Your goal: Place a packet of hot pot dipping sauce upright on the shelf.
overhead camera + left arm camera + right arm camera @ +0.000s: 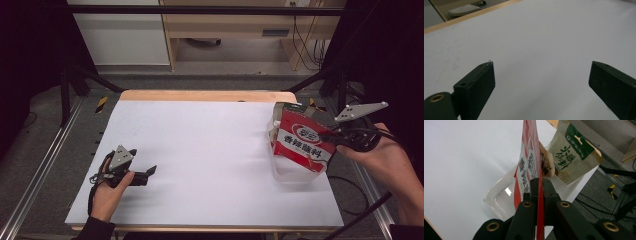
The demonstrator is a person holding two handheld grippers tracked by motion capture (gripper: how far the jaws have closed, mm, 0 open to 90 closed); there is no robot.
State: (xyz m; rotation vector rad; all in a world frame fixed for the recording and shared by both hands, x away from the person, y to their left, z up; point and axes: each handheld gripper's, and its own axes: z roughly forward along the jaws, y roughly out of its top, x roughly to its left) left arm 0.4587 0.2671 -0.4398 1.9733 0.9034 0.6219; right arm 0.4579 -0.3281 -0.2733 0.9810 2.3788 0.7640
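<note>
High view first: we see the right gripper [327,137] at the right edge of the white table [200,150], clamped on the edge of a red seasoning pouch [300,140] printed with white characters. The pouch stands tilted in a clear plastic container [295,175] that sits near the table's right edge, with its lower part inside the container and its upper part rising well above the rim. A person's right hand [385,160] holds that gripper from the right, and the grey three-cornered plate [361,111] sits on top of it. From the right gripper view we see the two black jaws pressed together with the thin red pouch [527,167] caught edge-on between them, so the grip is firm. Just behind it in the same clear container [499,200] stands a beige pouch with a green top [571,152] and dark characters, leaning against the far wall. At the left of the table we see the left gripper [150,172] resting low on the white surface in the person's left hand [107,195], well apart from the container. In the left gripper view its jaws stand wide apart over the bare white table [536,37], holding nothing.
</note>
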